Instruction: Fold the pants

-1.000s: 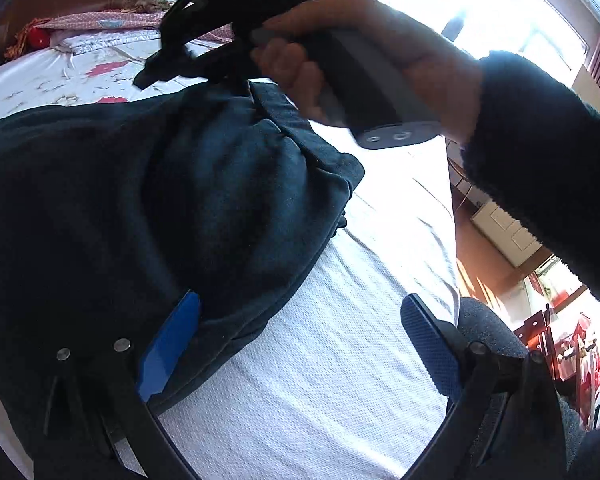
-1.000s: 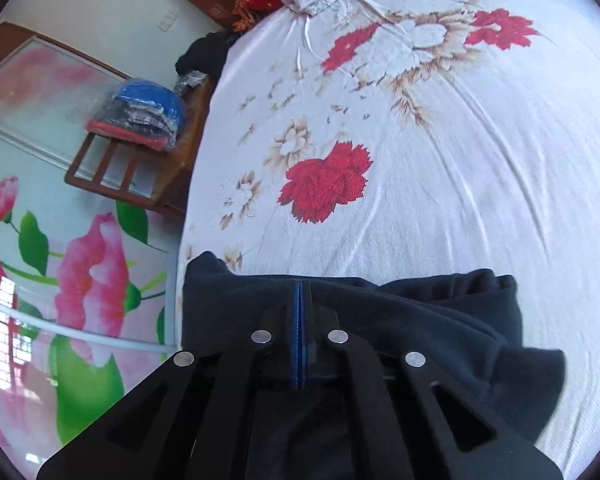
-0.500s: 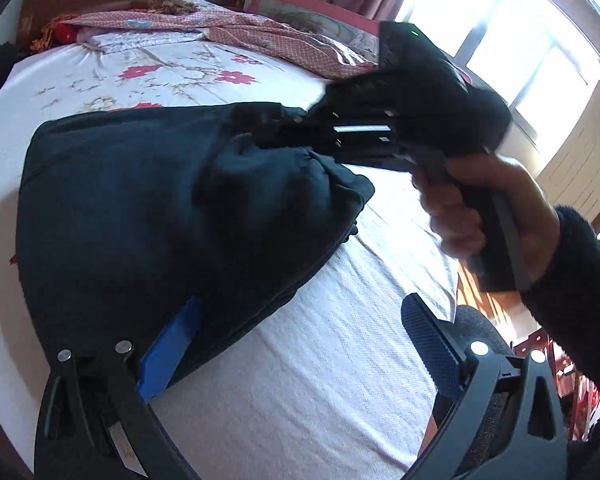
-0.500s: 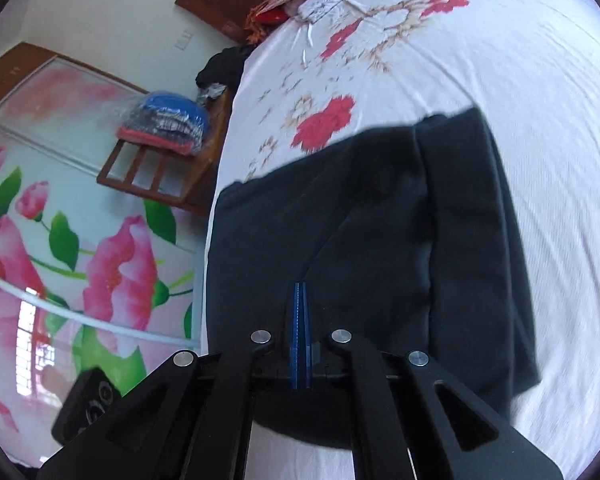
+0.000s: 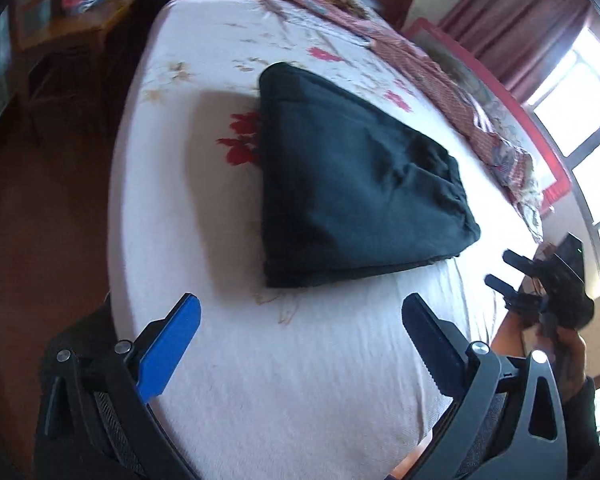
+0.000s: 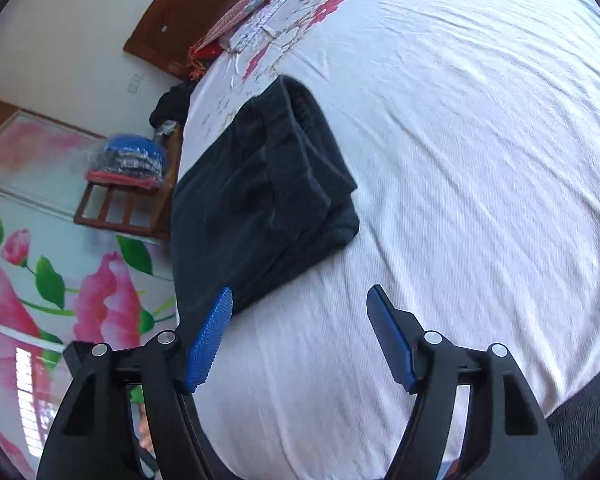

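The dark navy pants (image 5: 352, 184) lie folded in a flat, thick stack on the white bed, free of both grippers. In the left wrist view my left gripper (image 5: 300, 308) stands open a short way in front of the stack's near edge, with only sheet between its blue pads. My right gripper (image 5: 500, 268) shows at the right edge, held by a hand (image 5: 560, 344), off the bed's side. In the right wrist view the pants (image 6: 260, 200) lie up and left of my right gripper (image 6: 300, 296). Its jaws are opening with nothing between them.
A white sheet with red flowers (image 6: 480, 160) covers the bed. A patterned red blanket (image 5: 440, 72) lies along the far side by the window. A wooden chair (image 6: 128, 204) with bagged clothes stands by the bed's left side, before a flower-painted wardrobe door (image 6: 40, 280).
My right gripper, shut on the pants before, has let go and opened. Both grippers have drawn back from the pants, which now lie folded flat on the bed.
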Action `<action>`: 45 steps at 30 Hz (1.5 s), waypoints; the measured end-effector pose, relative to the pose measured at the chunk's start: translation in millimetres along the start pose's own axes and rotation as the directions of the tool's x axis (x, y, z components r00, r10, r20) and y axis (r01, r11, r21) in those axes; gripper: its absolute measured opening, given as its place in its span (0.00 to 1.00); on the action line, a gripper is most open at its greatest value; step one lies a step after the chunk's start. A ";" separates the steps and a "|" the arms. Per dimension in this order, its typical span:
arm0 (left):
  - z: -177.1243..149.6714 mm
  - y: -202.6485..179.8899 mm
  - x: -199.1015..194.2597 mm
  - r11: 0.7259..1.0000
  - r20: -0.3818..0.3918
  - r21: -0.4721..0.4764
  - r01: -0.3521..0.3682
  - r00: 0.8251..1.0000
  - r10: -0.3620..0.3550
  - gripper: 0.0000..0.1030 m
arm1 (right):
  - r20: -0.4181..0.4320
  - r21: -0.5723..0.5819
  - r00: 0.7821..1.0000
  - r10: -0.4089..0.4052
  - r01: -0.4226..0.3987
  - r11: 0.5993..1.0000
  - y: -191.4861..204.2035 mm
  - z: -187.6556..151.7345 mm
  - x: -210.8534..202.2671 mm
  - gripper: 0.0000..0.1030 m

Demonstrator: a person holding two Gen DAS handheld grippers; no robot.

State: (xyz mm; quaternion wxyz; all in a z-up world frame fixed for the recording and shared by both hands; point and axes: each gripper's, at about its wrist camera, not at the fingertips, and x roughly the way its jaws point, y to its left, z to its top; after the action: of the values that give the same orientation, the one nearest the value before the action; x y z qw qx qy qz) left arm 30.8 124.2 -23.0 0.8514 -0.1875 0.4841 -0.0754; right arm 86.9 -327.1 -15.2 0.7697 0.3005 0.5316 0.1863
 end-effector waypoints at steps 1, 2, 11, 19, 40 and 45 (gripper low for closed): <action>-1.3 2.0 0.2 0.999 -0.007 -0.024 -0.036 0.999 0.035 0.98 | -0.018 -0.021 1.000 -0.021 0.021 1.000 5.4 -9.1 2.6 0.67; -3.2 3.7 -0.8 0.998 -0.015 -0.038 -0.055 0.998 0.055 0.98 | -0.046 -0.039 0.998 -0.050 0.049 0.998 10.9 -17.5 6.9 0.69; 1.2 -32.9 -14.5 0.940 0.039 0.039 -0.340 0.940 0.338 0.98 | -0.024 -0.350 0.927 -0.374 0.342 0.872 87.2 -63.6 54.2 0.76; -22.2 -87.2 -16.4 0.854 0.292 0.116 -0.507 0.840 0.458 0.98 | 0.461 -0.401 0.798 -0.389 0.578 0.711 125.3 -90.7 50.8 0.80; -49.6 -73.6 16.1 0.882 0.288 0.074 -0.465 0.857 0.427 0.98 | 0.446 -0.424 0.812 -0.375 0.561 0.711 96.6 -105.0 61.7 0.80; -48.3 -68.9 16.9 0.886 0.274 0.056 -0.461 0.860 0.430 0.98 | 0.442 -0.420 0.813 -0.379 0.561 0.713 95.5 -104.9 60.5 0.80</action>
State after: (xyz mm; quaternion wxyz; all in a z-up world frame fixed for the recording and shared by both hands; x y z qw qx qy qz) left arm 2.1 43.8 -31.6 0.9101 -0.0269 0.3958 0.1194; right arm 14.5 -191.0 -21.6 0.9197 -0.0462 0.3838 0.0689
